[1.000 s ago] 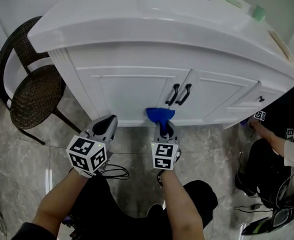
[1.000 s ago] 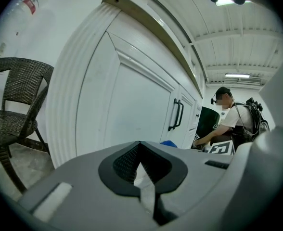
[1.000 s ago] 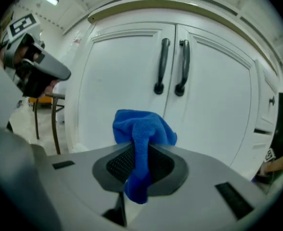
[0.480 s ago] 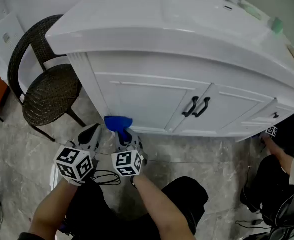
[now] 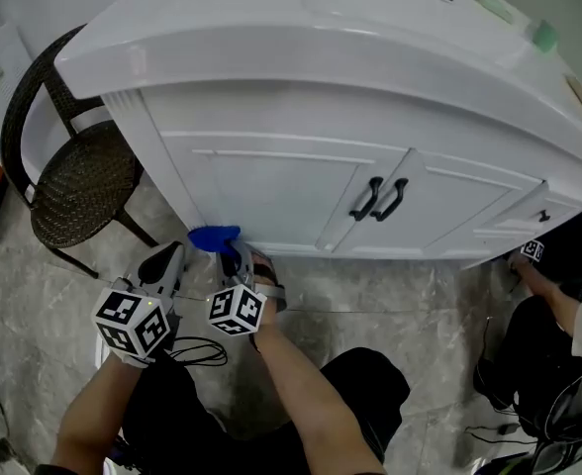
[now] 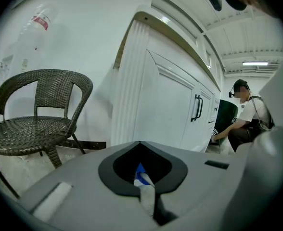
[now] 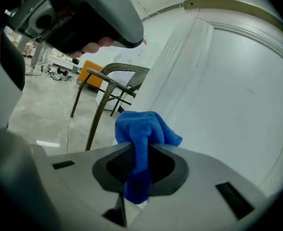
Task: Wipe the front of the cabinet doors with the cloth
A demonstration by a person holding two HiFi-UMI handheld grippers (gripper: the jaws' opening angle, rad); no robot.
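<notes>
Two white panelled doors (image 5: 271, 191) front the cabinet (image 5: 147, 132), the biggest thing here, which stands under a broad, glossy white countertop (image 5: 321, 38). A pair of black handles (image 5: 378, 198) sits where the doors meet. Grey marbled floor (image 5: 34, 305) spreads below. A dark wicker chair (image 5: 68, 181) stands just beside the cabinet's left end. At the far right a person (image 5: 558, 305) in dark clothes is low to the floor near the cabinet's other end. The right gripper (image 5: 230, 252) reaches toward the bottom left corner of the cabinet, and its jaws are closed tight on the cloth (image 5: 215, 237). The cloth is bright blue and nubbly. It is bunched into a soft wad above the jaws, with a narrow tail pinched down through the gap between them. The wad lies low against the left edge of the left door, by the fluted corner post — whether it actually presses the surface cannot be judged. The left gripper (image 5: 175, 252) hangs just beside the right one, on the chair side and apart from the cabinet. Its jaws are drawn together and grip nothing that can be named — only a thin sliver of blue and white shows in the slit between them.
</notes>
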